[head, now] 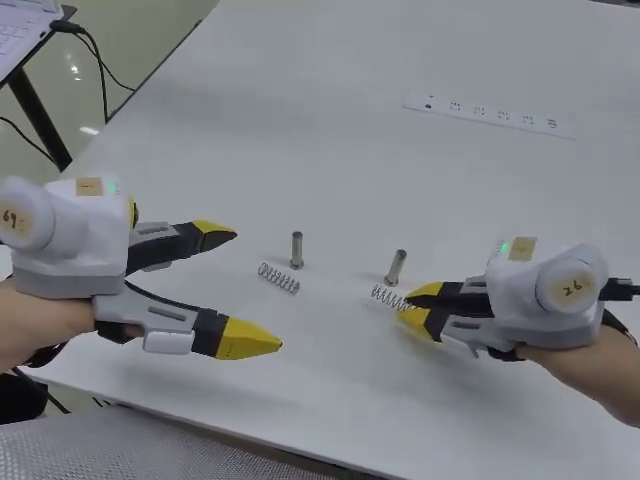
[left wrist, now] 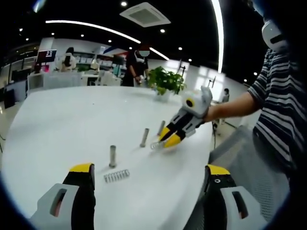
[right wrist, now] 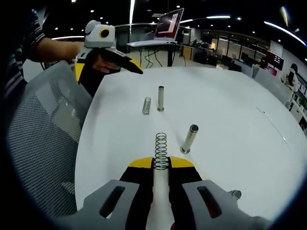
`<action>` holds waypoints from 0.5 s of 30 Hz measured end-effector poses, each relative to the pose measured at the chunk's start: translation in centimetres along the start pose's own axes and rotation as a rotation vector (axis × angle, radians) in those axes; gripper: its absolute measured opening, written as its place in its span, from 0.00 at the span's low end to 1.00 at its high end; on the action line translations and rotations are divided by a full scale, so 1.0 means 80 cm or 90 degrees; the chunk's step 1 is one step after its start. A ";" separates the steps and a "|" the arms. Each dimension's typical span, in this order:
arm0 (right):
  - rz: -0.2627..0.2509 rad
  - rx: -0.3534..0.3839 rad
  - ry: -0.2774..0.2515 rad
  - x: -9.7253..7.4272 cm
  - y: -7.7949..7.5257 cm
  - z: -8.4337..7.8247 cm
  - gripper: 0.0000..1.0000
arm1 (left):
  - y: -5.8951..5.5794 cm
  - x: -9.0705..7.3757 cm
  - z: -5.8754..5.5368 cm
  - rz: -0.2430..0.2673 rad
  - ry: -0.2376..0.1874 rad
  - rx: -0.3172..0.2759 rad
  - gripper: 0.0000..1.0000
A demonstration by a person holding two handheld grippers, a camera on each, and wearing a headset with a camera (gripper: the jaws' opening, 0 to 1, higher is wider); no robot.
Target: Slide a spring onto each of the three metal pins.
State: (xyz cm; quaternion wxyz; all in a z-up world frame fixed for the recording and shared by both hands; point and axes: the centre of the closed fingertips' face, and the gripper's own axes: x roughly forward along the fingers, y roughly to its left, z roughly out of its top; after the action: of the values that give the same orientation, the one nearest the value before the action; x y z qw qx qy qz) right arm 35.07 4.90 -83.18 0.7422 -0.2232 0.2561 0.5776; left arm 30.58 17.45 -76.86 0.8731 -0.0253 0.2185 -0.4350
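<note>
My right tool [right wrist: 161, 164] nips one spring [right wrist: 161, 143] beside a pin [right wrist: 188, 139] (standing on the counter [right wrist: 230, 110]); my left tool [left wrist: 149, 168] gapes wide, empty.

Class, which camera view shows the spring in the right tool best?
The right gripper view: the spring lies close and whole, its end in the right tool. The head view shows it small, the left gripper view tiny.

Three pins on the tabletop [head: 400, 60]: first pin [left wrist: 112, 155], second pin [left wrist: 145, 137], third pin [left wrist: 161, 127]. Two springs: first spring [head: 279, 278], second spring [right wrist: 161, 143]. Two grippers: left gripper [head: 256, 290], right gripper [head: 410, 308]. One power strip [head: 490, 114] near the far edge.
</note>
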 end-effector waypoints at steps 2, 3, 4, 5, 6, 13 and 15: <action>0.001 -0.006 -0.002 -0.007 0.000 0.003 0.08 | -0.002 0.001 0.000 -0.005 0.000 -0.001 0.91; 0.001 -0.009 -0.003 -0.009 0.001 0.004 0.08 | -0.002 0.001 0.000 -0.005 0.000 -0.001 0.91; 0.001 -0.013 -0.005 -0.012 0.001 0.006 0.08 | -0.003 0.002 0.000 -0.006 0.001 0.000 0.91; 0.002 -0.018 -0.005 -0.014 0.002 0.007 0.08 | -0.003 0.002 0.000 -0.008 0.002 0.000 0.91; 0.003 -0.023 -0.005 -0.018 0.003 0.008 0.08 | -0.004 0.003 0.001 -0.011 0.002 -0.001 0.90; 0.016 -0.055 -0.001 -0.030 0.016 0.011 0.08 | -0.018 0.010 0.004 -0.043 0.004 -0.004 0.88; 0.020 -0.066 0.003 -0.032 0.020 0.011 0.08 | -0.021 0.014 0.005 -0.051 0.007 -0.002 0.87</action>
State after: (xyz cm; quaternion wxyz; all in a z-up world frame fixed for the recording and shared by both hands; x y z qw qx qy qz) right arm 33.12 3.90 -80.91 0.7201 -0.2588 0.2311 0.6010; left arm 30.07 15.45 -76.53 0.8536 -0.0331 0.2229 -0.4696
